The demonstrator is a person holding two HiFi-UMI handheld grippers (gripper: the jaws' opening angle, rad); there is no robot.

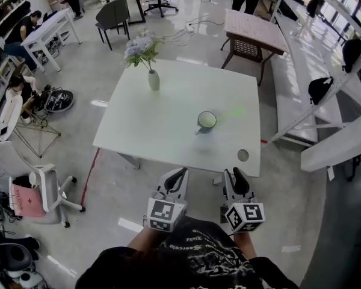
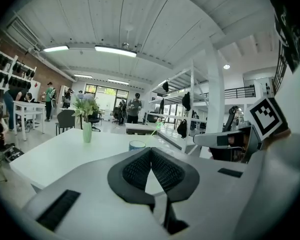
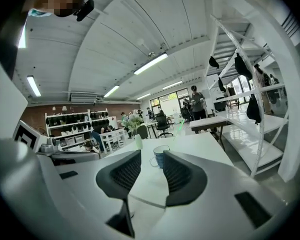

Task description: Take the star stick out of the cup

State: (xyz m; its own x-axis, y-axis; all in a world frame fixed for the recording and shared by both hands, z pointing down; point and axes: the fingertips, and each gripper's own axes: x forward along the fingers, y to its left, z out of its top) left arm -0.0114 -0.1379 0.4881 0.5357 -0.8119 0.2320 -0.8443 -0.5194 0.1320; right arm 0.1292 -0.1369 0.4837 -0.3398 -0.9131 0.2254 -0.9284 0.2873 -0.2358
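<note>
A blue-rimmed cup (image 1: 206, 122) stands on the white table (image 1: 144, 125), right of its middle. A pale green star stick (image 1: 236, 112) leans out of the cup toward the far right. Both grippers hang short of the table's near edge, well apart from the cup. My left gripper (image 1: 180, 173) is shut with nothing between its pads; in its own view (image 2: 151, 151) the cup (image 2: 137, 145) and stick (image 2: 157, 126) show beyond the tips. My right gripper (image 1: 236, 174) is open and empty; in its view (image 3: 151, 159) the cup (image 3: 160, 156) appears through the gap, the stick (image 3: 180, 125) above it.
A vase of pale flowers (image 1: 153, 77) stands at the table's far left. A small round disc (image 1: 243, 155) lies near the table's near right corner. White shelving (image 1: 325, 95) runs along the right. A wooden table (image 1: 253, 32), chairs and seated people (image 1: 18, 95) are around.
</note>
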